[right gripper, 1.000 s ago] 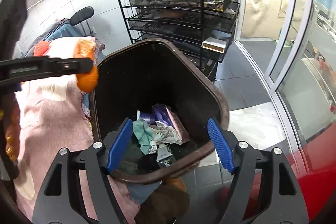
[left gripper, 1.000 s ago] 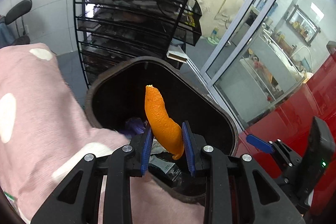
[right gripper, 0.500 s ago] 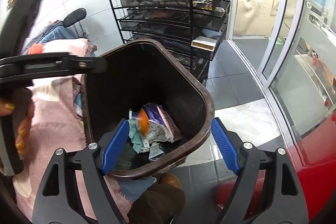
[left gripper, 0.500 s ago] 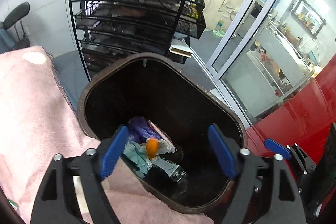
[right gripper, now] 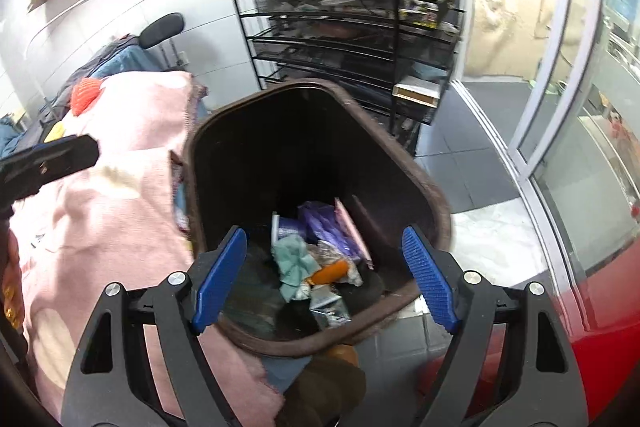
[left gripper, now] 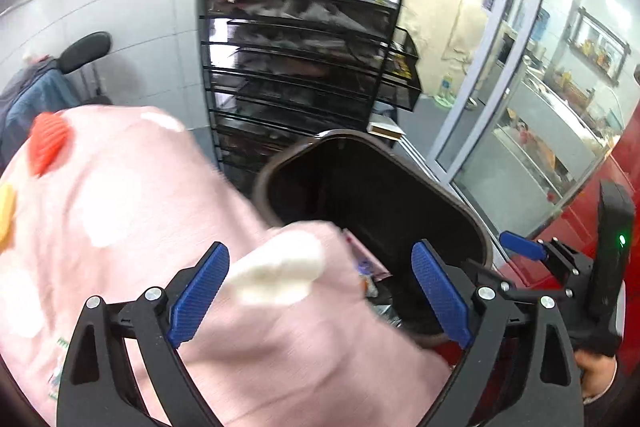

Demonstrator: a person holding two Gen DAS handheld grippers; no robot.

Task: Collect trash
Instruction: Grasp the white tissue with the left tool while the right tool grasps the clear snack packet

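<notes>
A dark brown trash bin (right gripper: 420, 183) stands beside a pink blanket; it also shows in the left wrist view (left gripper: 472, 223). Inside lie the orange peel (right gripper: 330, 271), a teal tissue (right gripper: 294, 261), purple wrappers (right gripper: 324, 227) and foil scraps. My right gripper (right gripper: 324, 281) is open and empty, held over the bin's near rim. My left gripper (left gripper: 320, 291) is open and empty, above the pink blanket (left gripper: 120, 207) at the bin's left edge. The left gripper's finger (right gripper: 48, 163) shows at the left of the right wrist view.
A black wire shelf rack (left gripper: 304, 67) full of items stands behind the bin. A glass sliding door (right gripper: 560, 67) is to the right. A red surface (right gripper: 600, 327) lies at lower right. A chair headrest (left gripper: 86, 51) is at the far left.
My left gripper opened and dropped the orange peel, which now lies in the bin. The left gripper then pulled back left over the pink blanket. The right gripper stayed open.
</notes>
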